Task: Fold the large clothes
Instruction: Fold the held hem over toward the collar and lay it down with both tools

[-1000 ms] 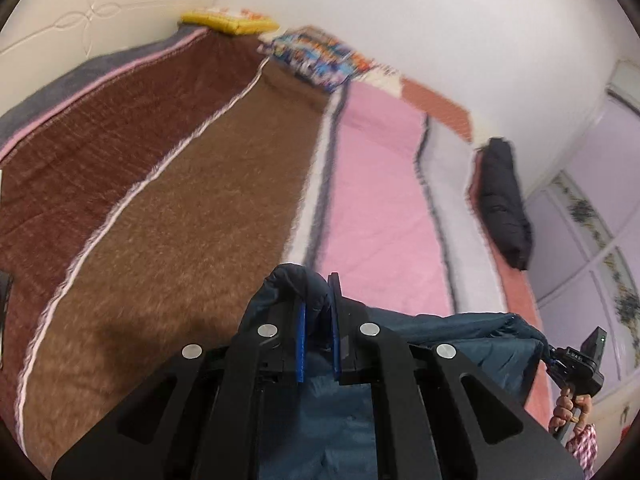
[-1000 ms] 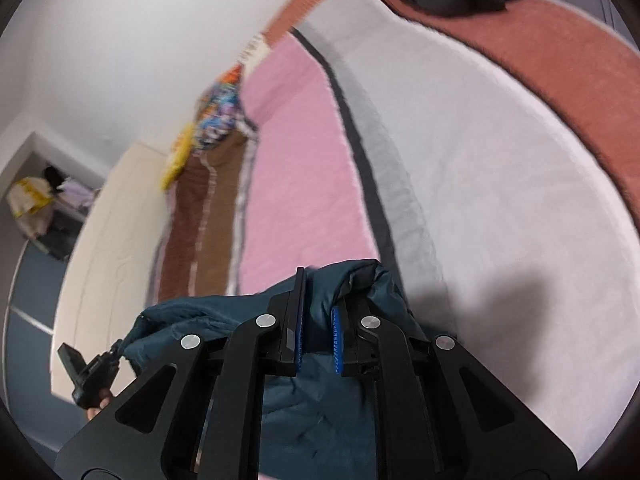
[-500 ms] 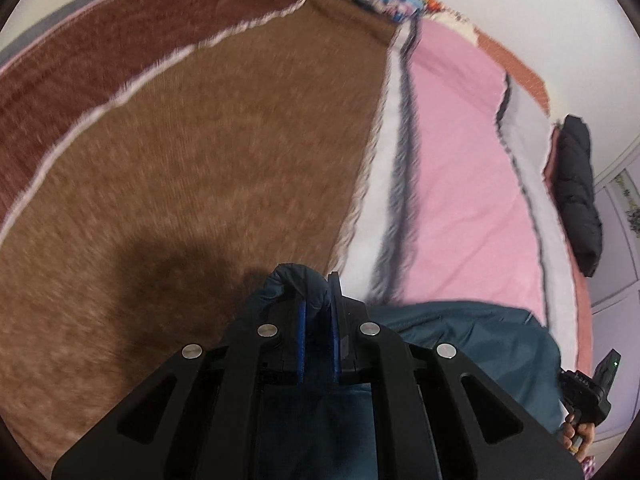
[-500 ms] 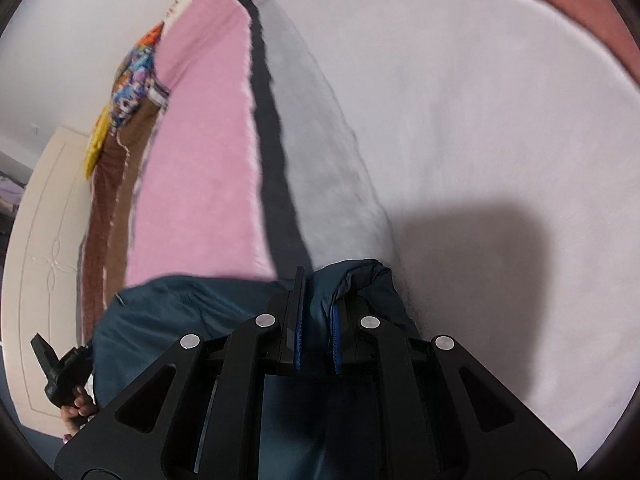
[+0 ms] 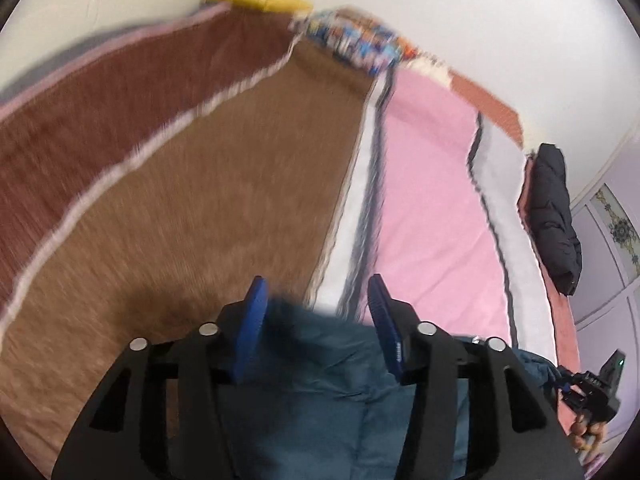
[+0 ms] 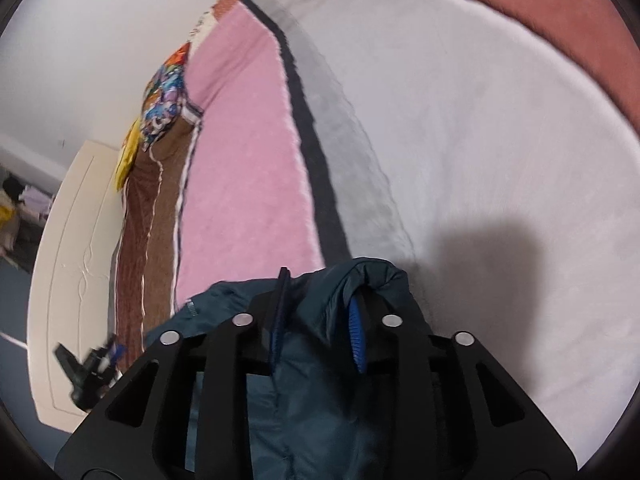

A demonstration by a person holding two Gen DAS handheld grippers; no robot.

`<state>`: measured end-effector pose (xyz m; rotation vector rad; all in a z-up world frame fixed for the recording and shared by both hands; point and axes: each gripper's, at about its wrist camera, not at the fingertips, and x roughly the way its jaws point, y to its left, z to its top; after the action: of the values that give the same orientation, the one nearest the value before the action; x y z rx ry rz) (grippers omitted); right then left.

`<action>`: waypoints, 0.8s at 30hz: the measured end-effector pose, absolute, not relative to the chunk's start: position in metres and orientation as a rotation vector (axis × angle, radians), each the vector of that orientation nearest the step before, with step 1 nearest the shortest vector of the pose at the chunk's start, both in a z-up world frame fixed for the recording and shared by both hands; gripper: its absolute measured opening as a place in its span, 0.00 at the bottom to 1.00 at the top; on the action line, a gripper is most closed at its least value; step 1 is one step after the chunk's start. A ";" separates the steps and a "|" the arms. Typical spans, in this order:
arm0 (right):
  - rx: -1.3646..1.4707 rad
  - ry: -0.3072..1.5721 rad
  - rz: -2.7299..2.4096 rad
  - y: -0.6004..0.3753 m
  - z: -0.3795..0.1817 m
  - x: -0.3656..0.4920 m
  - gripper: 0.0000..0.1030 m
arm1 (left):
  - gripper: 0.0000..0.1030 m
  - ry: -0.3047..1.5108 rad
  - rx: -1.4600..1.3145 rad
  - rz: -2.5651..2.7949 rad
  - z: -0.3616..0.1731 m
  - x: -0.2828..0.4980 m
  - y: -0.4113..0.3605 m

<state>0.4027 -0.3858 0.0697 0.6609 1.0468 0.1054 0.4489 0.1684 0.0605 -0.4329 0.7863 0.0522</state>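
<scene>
A teal quilted jacket [image 6: 320, 380] lies on the bed [image 6: 480, 160]; left tongs [image 5: 318, 312] and right tongs [image 6: 320, 316] are both opening, fabric loose between them; its small label is unreadable.

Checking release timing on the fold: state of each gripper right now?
Left gripper: jaws opening, wide apart, teal jacket lies loose between them.
Right gripper: jaws opening, a jacket fold between the pads, grip looks released.
</scene>
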 end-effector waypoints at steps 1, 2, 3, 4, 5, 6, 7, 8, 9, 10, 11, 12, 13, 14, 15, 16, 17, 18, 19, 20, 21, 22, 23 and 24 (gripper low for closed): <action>0.658 1.050 0.099 -0.384 0.072 0.404 0.32 | 0.50 0.773 -0.416 0.057 0.069 0.444 0.167; 0.663 1.049 0.095 -0.381 0.073 0.406 0.33 | 0.50 0.770 -0.408 0.059 0.076 0.441 0.166; 0.682 1.042 0.097 -0.381 0.075 0.405 0.41 | 0.50 0.771 -0.405 0.054 0.081 0.437 0.165; 0.700 1.029 0.103 -0.382 0.077 0.403 0.52 | 0.50 0.774 -0.407 0.042 0.085 0.434 0.163; 0.708 1.008 0.103 -0.382 0.081 0.404 0.58 | 0.50 0.779 -0.406 0.027 0.086 0.430 0.161; 0.706 0.990 0.095 -0.380 0.085 0.409 0.63 | 0.50 0.787 -0.396 0.009 0.087 0.422 0.155; 0.696 0.968 0.080 -0.383 0.092 0.408 0.63 | 0.50 0.791 -0.385 -0.006 0.088 0.419 0.149; 0.687 0.949 0.069 -0.382 0.098 0.409 0.63 | 0.50 0.798 -0.367 -0.023 0.087 0.412 0.142; 0.668 0.922 0.052 -0.383 0.107 0.405 0.63 | 0.50 0.804 -0.348 -0.034 0.084 0.407 0.136; 0.641 0.904 0.038 -0.382 0.115 0.399 0.63 | 0.50 0.816 -0.315 -0.049 0.078 0.396 0.128; 0.587 0.890 0.037 -0.376 0.122 0.388 0.63 | 0.50 0.821 -0.292 -0.062 0.075 0.387 0.120; 0.544 0.885 0.045 -0.370 0.124 0.382 0.62 | 0.50 0.817 -0.274 -0.070 0.073 0.380 0.116; 0.462 0.887 0.053 -0.357 0.123 0.366 0.60 | 0.50 0.804 -0.239 -0.067 0.068 0.369 0.108; 0.395 0.892 0.067 -0.344 0.120 0.351 0.56 | 0.50 0.791 -0.207 -0.062 0.063 0.359 0.100; 0.333 0.893 0.083 -0.331 0.114 0.336 0.45 | 0.50 0.782 -0.187 -0.064 0.059 0.351 0.094; 0.277 0.893 0.100 -0.319 0.105 0.323 0.38 | 0.50 0.768 -0.154 -0.061 0.052 0.343 0.086; 0.205 0.908 0.110 -0.302 0.089 0.310 0.34 | 0.50 0.758 -0.118 -0.044 0.046 0.340 0.080; 0.163 0.923 0.107 -0.292 0.076 0.306 0.27 | 0.50 0.756 -0.079 -0.023 0.039 0.339 0.073; 0.123 0.947 0.100 -0.282 0.060 0.303 0.23 | 0.50 0.775 -0.038 -0.003 0.028 0.341 0.066; 0.102 0.986 0.092 -0.275 0.040 0.305 0.22 | 0.50 0.802 -0.018 0.010 0.017 0.346 0.062; 0.095 0.995 0.077 -0.274 0.030 0.305 0.22 | 0.50 0.824 -0.010 0.020 0.010 0.349 0.061; 0.085 0.992 0.059 -0.272 0.019 0.309 0.22 | 0.50 0.857 -0.005 0.036 -0.001 0.355 0.062; 0.075 0.996 0.049 -0.271 0.012 0.313 0.22 | 0.50 0.873 -0.014 0.043 -0.008 0.358 0.064; 0.076 1.005 0.048 -0.272 0.007 0.318 0.23 | 0.50 0.881 -0.036 0.049 -0.013 0.361 0.067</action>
<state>0.3182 -0.2720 0.0073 0.0764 1.0048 0.0483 0.3613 0.0673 -0.0131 -0.0356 0.8813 0.0494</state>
